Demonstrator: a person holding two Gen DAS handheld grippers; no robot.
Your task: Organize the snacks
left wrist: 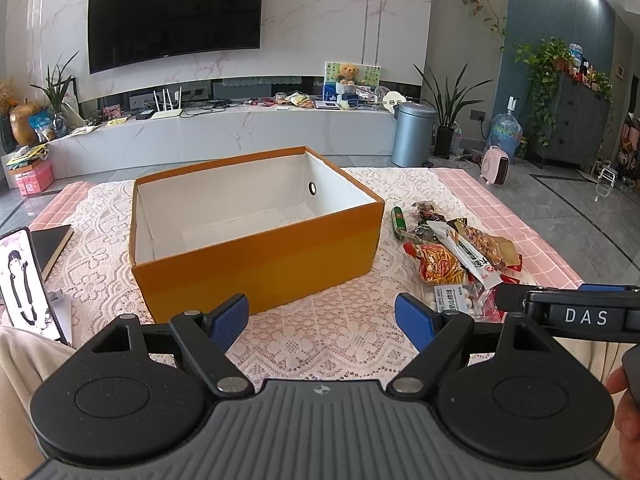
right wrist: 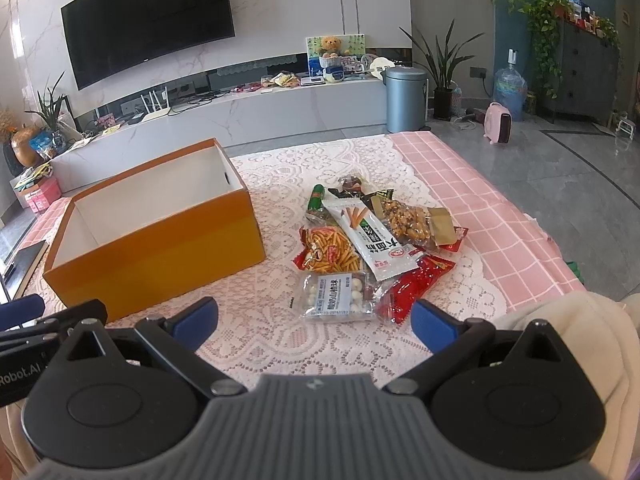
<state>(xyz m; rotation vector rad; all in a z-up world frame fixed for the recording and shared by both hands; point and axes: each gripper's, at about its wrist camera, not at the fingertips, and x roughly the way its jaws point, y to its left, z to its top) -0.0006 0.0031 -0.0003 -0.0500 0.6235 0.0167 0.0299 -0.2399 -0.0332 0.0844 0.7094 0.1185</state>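
Note:
An orange box (left wrist: 256,256) (right wrist: 160,248) with a bare white inside stands on the lace cloth. To its right lies a heap of snack packs (left wrist: 452,252) (right wrist: 372,240): a long white pack (right wrist: 370,238), a clear pack of white balls (right wrist: 338,296), a red pack (right wrist: 416,284), an orange-stick pack (right wrist: 330,252), a nut pack (right wrist: 404,220) and a green tube (right wrist: 316,198). My left gripper (left wrist: 322,318) is open, low in front of the box. My right gripper (right wrist: 314,322) is open just short of the clear pack. Both hold nothing.
A phone (left wrist: 24,284) on a stand and a dark book (left wrist: 50,242) sit at the table's left. The pink checked tablecloth (right wrist: 480,208) ends at the right edge. Beyond are a TV console (left wrist: 224,128), a grey bin (left wrist: 412,134) and a pink heater (right wrist: 498,122).

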